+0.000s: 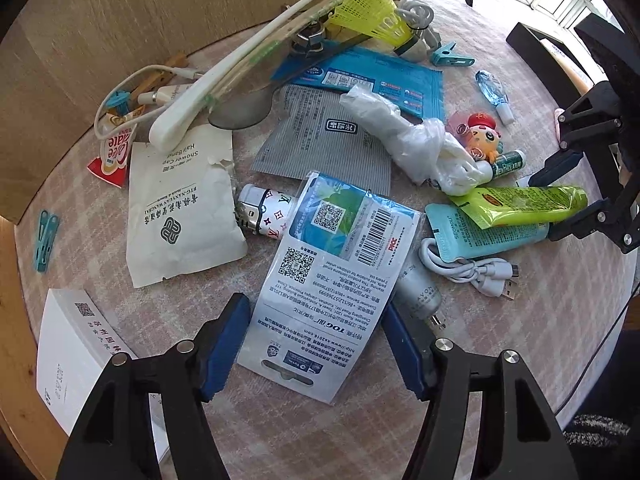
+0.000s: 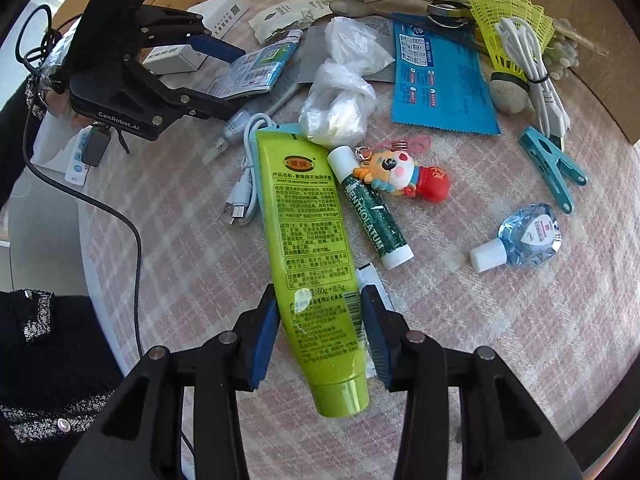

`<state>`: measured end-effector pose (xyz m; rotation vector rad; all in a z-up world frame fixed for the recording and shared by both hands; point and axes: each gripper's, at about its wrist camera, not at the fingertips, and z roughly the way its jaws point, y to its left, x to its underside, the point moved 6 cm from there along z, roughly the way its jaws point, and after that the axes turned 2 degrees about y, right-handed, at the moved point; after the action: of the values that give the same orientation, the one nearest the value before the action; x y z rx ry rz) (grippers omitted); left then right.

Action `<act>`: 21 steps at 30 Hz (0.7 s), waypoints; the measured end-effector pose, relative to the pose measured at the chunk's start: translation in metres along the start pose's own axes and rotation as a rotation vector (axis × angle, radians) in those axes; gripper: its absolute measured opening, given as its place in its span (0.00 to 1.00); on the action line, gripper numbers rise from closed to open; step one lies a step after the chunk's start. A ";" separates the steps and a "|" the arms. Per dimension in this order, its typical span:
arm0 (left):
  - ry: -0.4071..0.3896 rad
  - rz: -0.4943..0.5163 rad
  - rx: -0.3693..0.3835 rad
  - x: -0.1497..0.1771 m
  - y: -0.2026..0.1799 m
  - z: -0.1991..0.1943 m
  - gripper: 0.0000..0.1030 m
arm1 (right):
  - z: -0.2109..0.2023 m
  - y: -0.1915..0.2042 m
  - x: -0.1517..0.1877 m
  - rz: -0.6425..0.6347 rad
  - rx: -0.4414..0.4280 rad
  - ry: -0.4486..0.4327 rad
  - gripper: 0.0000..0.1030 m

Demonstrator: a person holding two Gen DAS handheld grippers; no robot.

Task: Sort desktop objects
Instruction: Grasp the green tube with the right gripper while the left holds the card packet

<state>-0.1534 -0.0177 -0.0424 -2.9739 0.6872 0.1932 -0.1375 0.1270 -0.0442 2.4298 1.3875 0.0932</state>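
My left gripper (image 1: 316, 320) has its jaws closed on a flat clear packet with barcode and QR codes (image 1: 332, 272), held over the table; it also shows in the right wrist view (image 2: 256, 68). My right gripper (image 2: 320, 316) is shut on a lime-green hand cream tube (image 2: 308, 240), cap toward the camera; the tube also shows in the left wrist view (image 1: 520, 204). Under it lie a teal tube (image 1: 480, 232) and a white USB cable (image 1: 476, 272). A green Mentholatum lip balm (image 2: 372, 208) and a cartoon keychain (image 2: 404, 172) lie beside the tube.
Clutter covers the pink checked cloth (image 2: 500, 320): a knotted plastic bag (image 2: 340, 92), blue sachet (image 2: 440, 80), yellow shuttlecock (image 2: 508, 28), teal clip (image 2: 552, 164), small blue bottle (image 2: 524, 236), shower cap packet (image 1: 180, 208), lighter (image 1: 264, 212), white box (image 1: 72, 360). A cardboard wall (image 1: 120, 20) stands behind.
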 end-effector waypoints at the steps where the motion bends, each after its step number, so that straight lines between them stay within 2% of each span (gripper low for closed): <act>1: -0.003 0.003 -0.003 0.000 -0.002 -0.001 0.59 | -0.001 0.000 0.000 0.005 -0.001 -0.005 0.38; 4: -0.011 0.008 -0.020 0.002 -0.010 -0.003 0.56 | -0.003 0.001 0.002 0.022 -0.003 -0.027 0.37; 11: -0.067 -0.084 0.037 0.012 -0.019 -0.018 0.53 | -0.010 0.020 0.035 0.074 -0.046 -0.108 0.25; 12: -0.067 -0.094 0.036 0.019 -0.018 -0.020 0.53 | -0.010 0.020 0.037 0.085 -0.049 -0.112 0.25; 14: -0.074 -0.108 0.037 0.011 -0.001 -0.016 0.52 | -0.008 0.017 0.041 0.109 -0.042 -0.115 0.23; 17: -0.100 -0.149 0.035 0.025 0.001 -0.017 0.51 | -0.009 0.016 0.046 0.146 -0.038 -0.140 0.19; 21: -0.126 -0.225 0.083 0.034 0.010 -0.025 0.50 | -0.019 0.020 0.051 0.174 -0.048 -0.203 0.19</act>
<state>-0.1249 -0.0439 -0.0234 -2.8991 0.3349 0.3243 -0.0990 0.1655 -0.0259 2.4391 1.0741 -0.0761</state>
